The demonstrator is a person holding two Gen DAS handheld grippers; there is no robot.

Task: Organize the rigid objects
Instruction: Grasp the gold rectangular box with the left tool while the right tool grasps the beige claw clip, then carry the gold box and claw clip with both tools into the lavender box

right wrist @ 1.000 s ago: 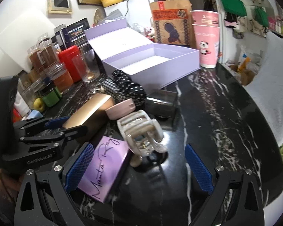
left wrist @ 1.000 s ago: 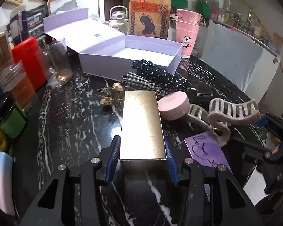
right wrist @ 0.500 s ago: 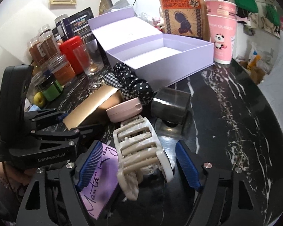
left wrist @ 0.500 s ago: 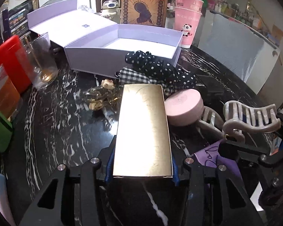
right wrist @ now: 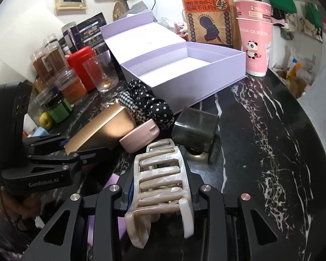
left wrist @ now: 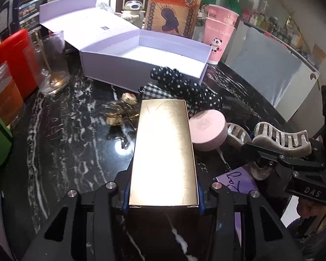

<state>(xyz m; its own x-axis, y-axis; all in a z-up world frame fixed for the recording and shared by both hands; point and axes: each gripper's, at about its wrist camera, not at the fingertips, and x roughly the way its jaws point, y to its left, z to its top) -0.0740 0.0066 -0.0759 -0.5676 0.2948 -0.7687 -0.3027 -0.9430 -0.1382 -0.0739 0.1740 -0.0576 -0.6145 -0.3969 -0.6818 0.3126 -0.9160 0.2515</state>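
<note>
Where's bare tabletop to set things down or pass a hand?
Free: marble right of the lavender box and dark glass block; also between drinking glass and gold box. Crowded: scrunchies, pink compact, hair claw clip.

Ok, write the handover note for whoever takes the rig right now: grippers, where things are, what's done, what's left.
Left gripper: shut on the gold box.
Right gripper: jaws closing around the beige hair claw.
Lavender box: open, nothing visible inside.
Pink compact, polka-dot scrunchie and dark container lie on the marble table.
Done: nothing boxed.
Left: probably box the rigid pieces.
</note>
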